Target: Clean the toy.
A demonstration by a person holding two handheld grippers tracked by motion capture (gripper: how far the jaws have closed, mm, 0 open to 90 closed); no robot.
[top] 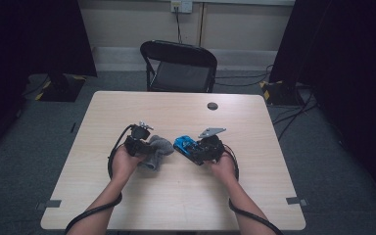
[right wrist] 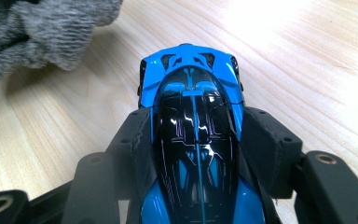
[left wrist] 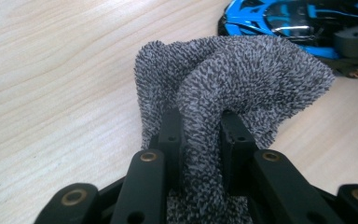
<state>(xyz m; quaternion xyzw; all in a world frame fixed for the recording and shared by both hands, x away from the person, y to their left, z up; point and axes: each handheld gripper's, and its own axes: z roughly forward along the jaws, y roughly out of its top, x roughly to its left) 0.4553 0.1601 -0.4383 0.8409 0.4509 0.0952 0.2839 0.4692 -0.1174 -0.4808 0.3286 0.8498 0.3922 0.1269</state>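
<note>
L gripper (left wrist: pixel 200 140) clamped on grey cloth (left wrist: pixel 242 79), R gripper (right wrist: pixel 198 135) gripping blue toy car (right wrist: pixel 191 84) by sides, both near mid table (top: pixel 127 210), cloth just beside car

Black folding chair (top: pixel 178 66) behind table (top: pixel 127 205); grey floor (top: pixel 24 161).

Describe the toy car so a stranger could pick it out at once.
On the pale wooden table, look at the right gripper near the middle. The toy car sits clamped between its jaws: glossy blue and black, unlike the fuzzy grey cloth beside it.
</note>
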